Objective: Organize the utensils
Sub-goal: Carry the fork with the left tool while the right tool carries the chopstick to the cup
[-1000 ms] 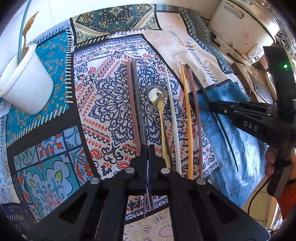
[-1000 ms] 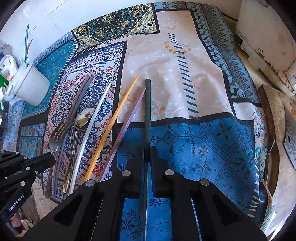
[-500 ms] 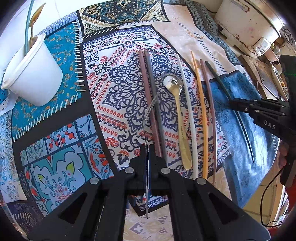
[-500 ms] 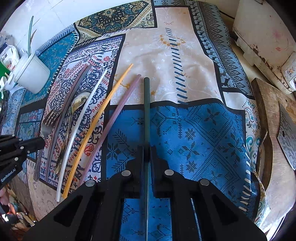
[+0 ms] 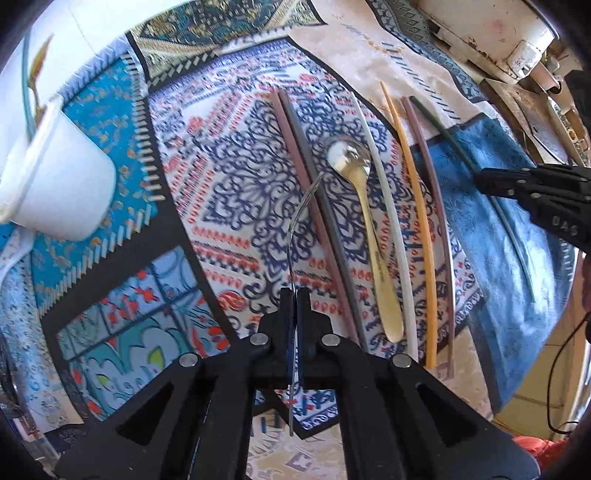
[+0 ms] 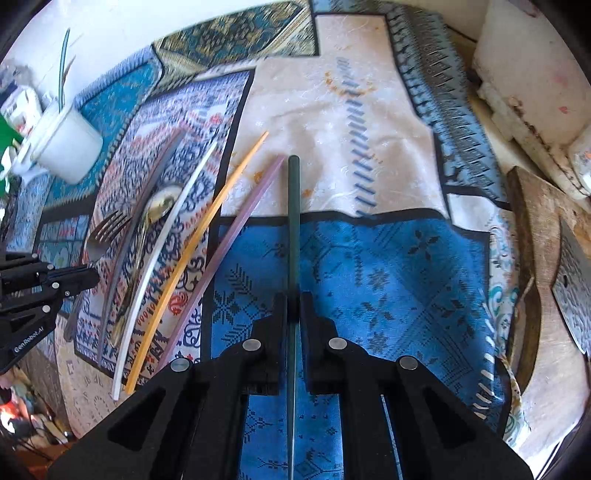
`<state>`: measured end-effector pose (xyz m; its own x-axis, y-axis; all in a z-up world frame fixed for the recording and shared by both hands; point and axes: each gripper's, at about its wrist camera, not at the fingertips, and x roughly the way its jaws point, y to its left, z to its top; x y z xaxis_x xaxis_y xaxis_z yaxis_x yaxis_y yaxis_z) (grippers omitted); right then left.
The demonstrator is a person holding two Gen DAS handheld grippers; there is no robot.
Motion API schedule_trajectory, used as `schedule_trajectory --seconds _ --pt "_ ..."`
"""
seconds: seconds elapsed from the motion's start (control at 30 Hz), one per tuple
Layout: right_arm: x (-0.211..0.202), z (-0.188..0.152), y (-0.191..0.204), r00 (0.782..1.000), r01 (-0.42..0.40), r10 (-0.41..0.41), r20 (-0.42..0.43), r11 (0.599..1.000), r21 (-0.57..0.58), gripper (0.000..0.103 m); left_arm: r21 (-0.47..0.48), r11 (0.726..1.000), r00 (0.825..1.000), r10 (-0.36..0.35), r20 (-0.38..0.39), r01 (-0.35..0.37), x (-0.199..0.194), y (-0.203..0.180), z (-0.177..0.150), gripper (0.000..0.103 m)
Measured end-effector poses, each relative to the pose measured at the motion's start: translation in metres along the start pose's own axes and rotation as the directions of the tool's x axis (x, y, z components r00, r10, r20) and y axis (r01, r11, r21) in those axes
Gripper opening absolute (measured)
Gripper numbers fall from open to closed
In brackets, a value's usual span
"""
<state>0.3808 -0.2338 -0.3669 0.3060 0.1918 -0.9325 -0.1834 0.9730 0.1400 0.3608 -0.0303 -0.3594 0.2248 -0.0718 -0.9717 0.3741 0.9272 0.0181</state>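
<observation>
My left gripper (image 5: 295,295) is shut on a silver fork (image 5: 301,218), seen edge-on, held above the patterned cloth left of the utensil row. In the right wrist view the fork (image 6: 105,230) shows with its tines up. My right gripper (image 6: 294,301) is shut on a dark green chopstick (image 6: 294,221) over the blue patch. On the cloth lie a brown and a grey chopstick (image 5: 314,206), a gold spoon (image 5: 364,206), a white chopstick (image 5: 391,229), an orange chopstick (image 5: 417,206) and a mauve chopstick (image 5: 437,206).
A white cup (image 5: 55,192) holding a green stem stands at the far left. A white appliance (image 5: 491,33) and a wooden board (image 6: 546,266) with a cleaver (image 6: 576,288) lie at the right edge. The right gripper (image 5: 535,192) shows in the left wrist view.
My left gripper has lifted the fork off the row and drawn it left and back. My right gripper has pulled back slightly, still holding the green chopstick.
</observation>
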Motion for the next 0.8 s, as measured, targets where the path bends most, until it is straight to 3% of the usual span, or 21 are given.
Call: schedule_trajectory --seconds 0.27,0.43,0.6,0.8 --pt "-0.031 0.004 -0.007 0.995 -0.049 0.044 0.093 0.997 0.058 0.006 -0.079 0.996 0.994 -0.038 0.106 0.047 -0.035 0.012 0.008 0.0" --pt "-0.056 0.01 0.008 0.981 -0.089 0.078 0.18 0.995 0.051 0.006 -0.135 0.988 0.977 -0.043 0.208 0.072 -0.066 0.018 0.011 0.0" --pt "-0.081 0.026 0.031 0.952 -0.142 0.131 0.276 0.99 0.019 0.006 -0.191 0.979 0.951 -0.013 0.309 0.075 -0.096 0.032 0.007 0.0" --pt "-0.107 0.047 0.072 0.903 -0.192 0.202 0.38 0.979 -0.064 0.006 -0.269 0.962 0.912 0.062 0.407 0.054 -0.133 0.063 0.002 0.0"
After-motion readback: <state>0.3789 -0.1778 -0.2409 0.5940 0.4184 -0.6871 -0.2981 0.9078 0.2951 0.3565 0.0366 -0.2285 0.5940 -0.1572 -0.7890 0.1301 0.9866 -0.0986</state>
